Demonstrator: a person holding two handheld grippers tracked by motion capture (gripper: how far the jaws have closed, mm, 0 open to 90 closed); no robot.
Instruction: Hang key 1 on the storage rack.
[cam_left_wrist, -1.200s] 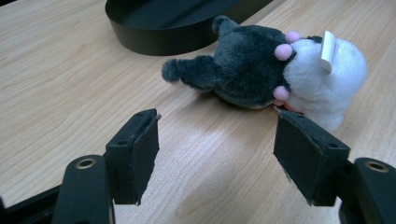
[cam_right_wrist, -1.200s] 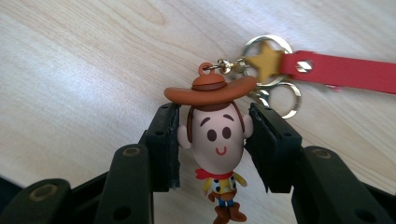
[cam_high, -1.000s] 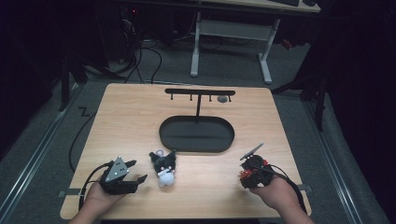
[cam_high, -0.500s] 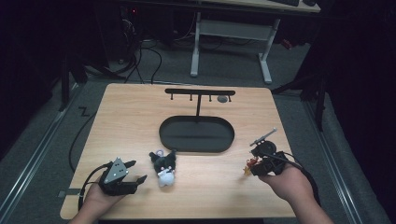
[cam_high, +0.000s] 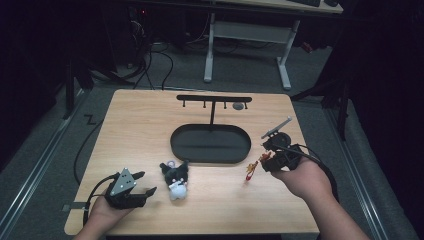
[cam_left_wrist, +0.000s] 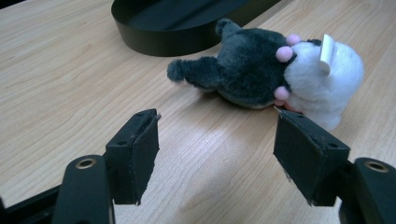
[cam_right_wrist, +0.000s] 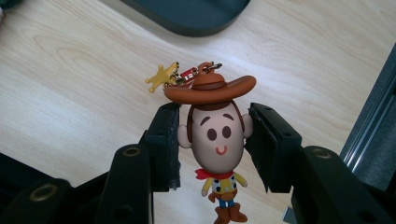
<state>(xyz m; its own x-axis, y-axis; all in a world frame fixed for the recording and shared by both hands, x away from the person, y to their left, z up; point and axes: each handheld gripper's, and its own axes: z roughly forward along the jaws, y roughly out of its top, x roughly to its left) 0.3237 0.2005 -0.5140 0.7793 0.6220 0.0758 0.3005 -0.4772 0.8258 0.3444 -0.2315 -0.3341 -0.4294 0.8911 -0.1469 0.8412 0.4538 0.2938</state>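
My right gripper (cam_right_wrist: 213, 113) is shut on the head of a small cowboy figure (cam_right_wrist: 215, 135) with a brown hat, a gold star charm (cam_right_wrist: 161, 77) and a clasp on top. In the high view the right gripper (cam_high: 268, 157) holds the cowboy figure (cam_high: 251, 170) dangling above the wood at the right of the black oval tray (cam_high: 176, 145). A black and white plush toy (cam_high: 175, 181) lies near the front. My left gripper (cam_high: 144, 183) rests open just left of it. In the left gripper view the plush toy (cam_left_wrist: 261, 74) lies just beyond the open left gripper (cam_left_wrist: 217, 122), close to one jaw.
A black hook rack (cam_high: 214, 98) rises from the tray's far side, with a small grey item (cam_high: 239, 106) under one hook. The wooden table (cam_high: 140, 130) ends near both hands at the front. Desk legs and cables stand on the floor behind.
My right hand has lifted the cowboy figure off the table and carried it a little farther back. The left gripper and the plush toy have stayed put.
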